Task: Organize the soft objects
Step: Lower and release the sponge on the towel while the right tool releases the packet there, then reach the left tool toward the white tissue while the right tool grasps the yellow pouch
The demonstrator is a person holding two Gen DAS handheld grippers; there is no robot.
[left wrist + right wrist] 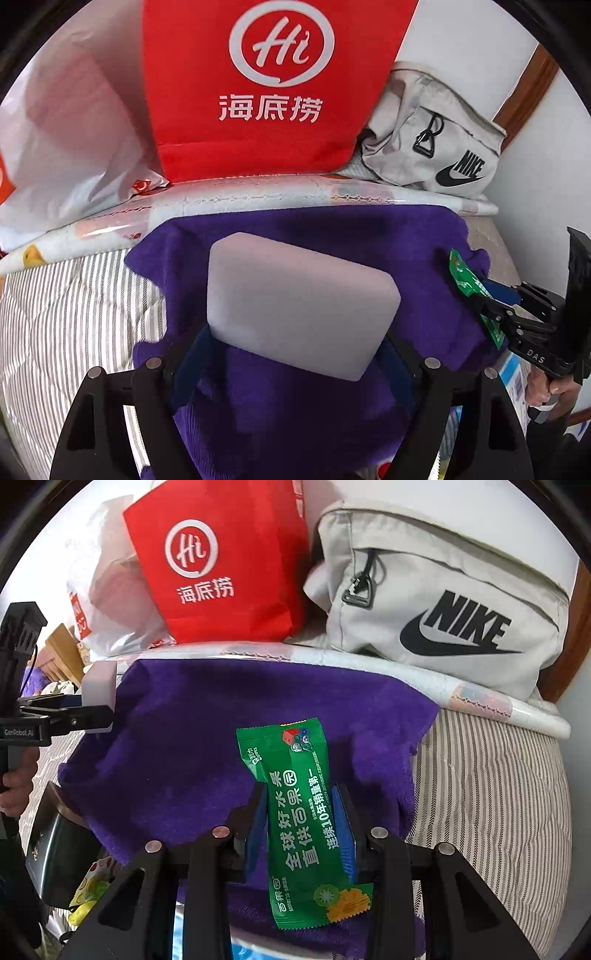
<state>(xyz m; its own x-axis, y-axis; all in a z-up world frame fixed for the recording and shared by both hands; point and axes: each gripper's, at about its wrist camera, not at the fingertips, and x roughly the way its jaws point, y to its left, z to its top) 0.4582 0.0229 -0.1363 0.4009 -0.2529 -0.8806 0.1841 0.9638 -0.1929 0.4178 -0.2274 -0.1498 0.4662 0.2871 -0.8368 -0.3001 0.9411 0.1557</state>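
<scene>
So both hands are loaded right now. The left gripper is clamped wide on a pale grey foam block, pinched at its near end so most of the block sticks out forward past the fingers. The right gripper is closed on a green snack packet, gripping it across the narrow way about mid-length, so the packet's long axis runs straight along the fingers, top end pointing away toward the bags.

What matters for whatever comes next: both things hang over the purple towel spread on the striped bedding, and both grippers point steeply down at it. The block sits over the left part of the towel, the packet over the right edge, well apart from each other. Neither looks to be touching the cloth, though I can't tell the gap for sure through these fisheye views.

Behind the towel stand a red paper bag and a grey Nike bag, with a white plastic bag off to the left. If it's a set-down, my guess is each hand just lowers onto its own side, no crossing needed.
</scene>
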